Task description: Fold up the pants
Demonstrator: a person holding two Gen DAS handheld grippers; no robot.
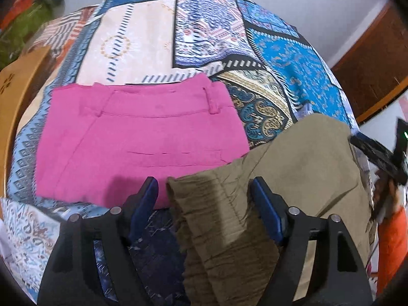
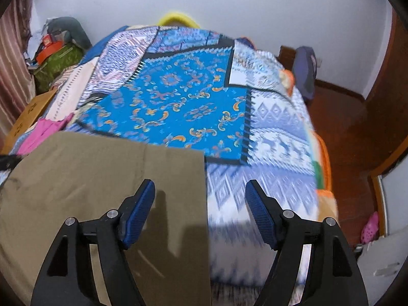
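Observation:
Olive-brown pants (image 1: pixel 301 168) lie on the patterned bedspread (image 1: pixel 142 43). Their wrinkled elastic waistband (image 1: pixel 214 219) runs between the fingers of my left gripper (image 1: pixel 204 191), which is open above it. In the right wrist view the same pants (image 2: pixel 102 178) lie flat at the left with a straight edge at the right. My right gripper (image 2: pixel 200 193) is open and empty above that edge, left finger over the pants, right finger over the bedspread (image 2: pixel 183 97).
Folded pink pants (image 1: pixel 137 137) lie on the bed left of the olive ones and show in the right wrist view (image 2: pixel 46 132). A wooden bed frame (image 1: pixel 20 89) is at the left. Bags (image 2: pixel 56 58) stand by the wall. Wooden floor (image 2: pixel 352 132) lies right of the bed.

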